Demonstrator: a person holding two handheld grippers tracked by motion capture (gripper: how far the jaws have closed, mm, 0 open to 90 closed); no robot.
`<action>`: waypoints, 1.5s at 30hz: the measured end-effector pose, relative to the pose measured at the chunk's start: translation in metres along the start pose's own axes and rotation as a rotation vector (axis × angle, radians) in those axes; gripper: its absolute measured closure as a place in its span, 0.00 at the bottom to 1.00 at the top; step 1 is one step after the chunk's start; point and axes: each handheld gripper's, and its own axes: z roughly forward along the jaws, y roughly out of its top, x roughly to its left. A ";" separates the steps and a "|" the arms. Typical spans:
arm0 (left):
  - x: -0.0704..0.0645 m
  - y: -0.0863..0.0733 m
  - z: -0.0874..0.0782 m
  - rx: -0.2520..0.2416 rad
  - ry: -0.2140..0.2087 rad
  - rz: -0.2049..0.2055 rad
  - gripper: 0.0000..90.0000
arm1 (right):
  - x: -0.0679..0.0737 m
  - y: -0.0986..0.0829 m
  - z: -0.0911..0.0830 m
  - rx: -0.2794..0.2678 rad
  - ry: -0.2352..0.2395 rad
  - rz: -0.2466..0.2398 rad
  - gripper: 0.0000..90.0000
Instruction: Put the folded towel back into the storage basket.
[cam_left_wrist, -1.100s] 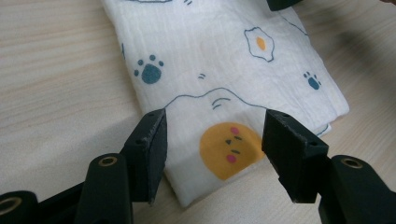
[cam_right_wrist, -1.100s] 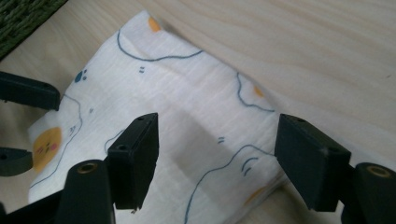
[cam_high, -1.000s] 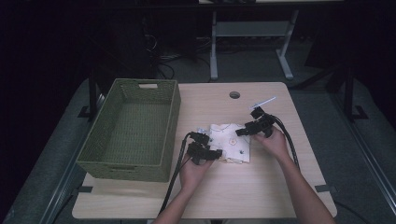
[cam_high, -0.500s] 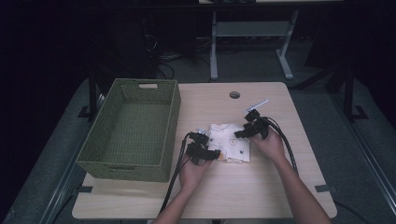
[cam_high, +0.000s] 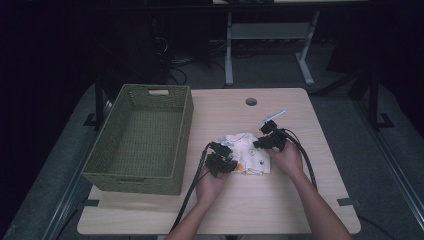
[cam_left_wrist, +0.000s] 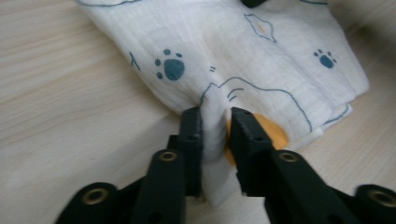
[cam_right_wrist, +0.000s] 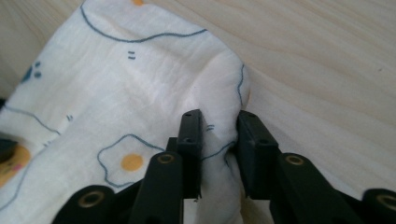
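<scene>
A white cloth printed with blue paw marks and fried eggs lies crumpled on the wooden table, near its middle. My left gripper sits at the cloth's left edge; in the left gripper view its jaws pinch a fold of the cloth between them. My right gripper is at the cloth's right edge, and in the right gripper view it is shut on a raised fold of the cloth. Both hands rest on the table behind the grippers.
A green woven basket stands on the left part of the table, with nothing inside that I can see. A round cable hole is near the far edge. Black cables trail from both grippers toward the near edge.
My right gripper has come down and a little left onto the cloth's right edge. The left gripper has stayed at the cloth's left edge.
</scene>
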 end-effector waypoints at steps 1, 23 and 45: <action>0.001 0.000 0.001 -0.002 -0.008 -0.009 0.89 | -0.002 -0.001 0.000 -0.002 0.021 0.018 0.85; 0.011 0.008 -0.029 -0.071 -0.149 -0.060 0.93 | -0.029 -0.016 -0.022 -0.123 0.337 0.253 0.90; 0.013 0.018 -0.059 -0.101 -0.227 -0.053 0.93 | -0.029 -0.017 -0.040 -0.152 0.370 0.278 0.89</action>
